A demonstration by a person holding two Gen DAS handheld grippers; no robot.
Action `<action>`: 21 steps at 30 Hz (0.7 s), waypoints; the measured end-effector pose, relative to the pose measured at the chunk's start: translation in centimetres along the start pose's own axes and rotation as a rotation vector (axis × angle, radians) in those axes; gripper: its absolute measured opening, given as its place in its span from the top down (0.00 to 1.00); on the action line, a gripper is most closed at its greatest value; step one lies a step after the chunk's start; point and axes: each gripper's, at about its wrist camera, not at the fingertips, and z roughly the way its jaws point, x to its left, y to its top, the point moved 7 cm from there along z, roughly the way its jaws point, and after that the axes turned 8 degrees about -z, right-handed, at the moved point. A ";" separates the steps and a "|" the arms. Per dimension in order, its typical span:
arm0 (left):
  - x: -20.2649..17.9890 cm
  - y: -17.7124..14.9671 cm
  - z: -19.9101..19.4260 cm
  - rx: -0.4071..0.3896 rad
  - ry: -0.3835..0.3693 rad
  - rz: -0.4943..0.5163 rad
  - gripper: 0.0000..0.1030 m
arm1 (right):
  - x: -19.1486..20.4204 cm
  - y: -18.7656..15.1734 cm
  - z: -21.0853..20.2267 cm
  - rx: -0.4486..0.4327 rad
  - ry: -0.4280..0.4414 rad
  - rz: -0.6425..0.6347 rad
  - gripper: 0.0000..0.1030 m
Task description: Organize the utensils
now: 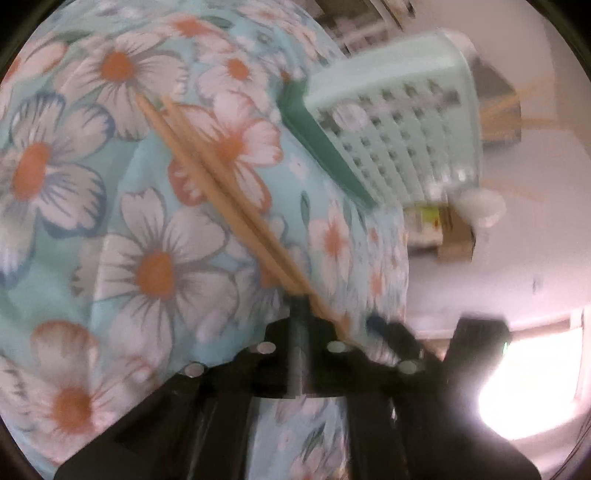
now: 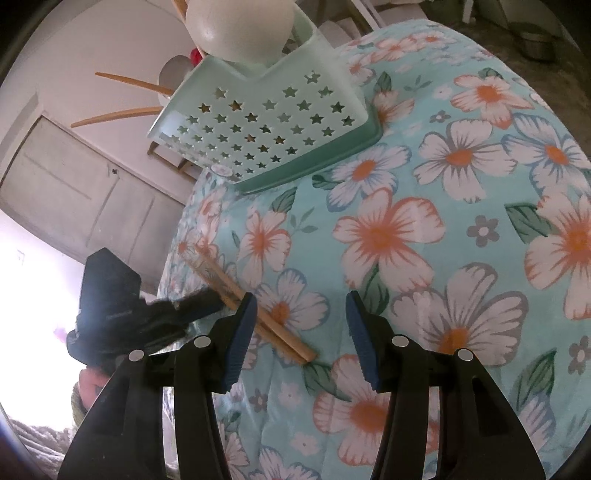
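A pair of wooden chopsticks [image 1: 221,192] lies across the floral cloth [image 1: 110,184]. My left gripper [image 1: 306,306] is shut on their near end, and it shows in the right wrist view [image 2: 207,299] gripping the chopsticks [image 2: 280,336]. A mint utensil basket with star holes [image 2: 258,125] stands at the table's far edge; it also shows in the left wrist view [image 1: 399,129]. It holds a white ladle [image 2: 240,26] and other chopsticks [image 2: 122,96]. My right gripper [image 2: 301,332] is open and empty above the cloth, just right of the held chopsticks.
The table edge [image 2: 177,236] drops off to the left of the chopsticks. A pale door and wall [image 2: 74,177] stand beyond it. Cardboard boxes [image 1: 450,236] sit on the floor past the table.
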 end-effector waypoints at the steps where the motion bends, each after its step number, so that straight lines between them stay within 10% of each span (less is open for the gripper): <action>1: 0.1 -0.3 -0.2 0.019 0.009 0.016 1.00 | 0.0 0.0 -0.1 -0.002 0.003 0.000 0.52; 8: 2.8 -1.7 -2.8 0.054 0.116 0.080 1.00 | 0.4 -0.2 -0.3 -0.006 0.019 -0.011 0.52; 21: 1.6 -1.2 -2.5 0.011 0.010 0.025 0.94 | 2.7 -1.8 2.1 0.073 0.033 -0.058 0.57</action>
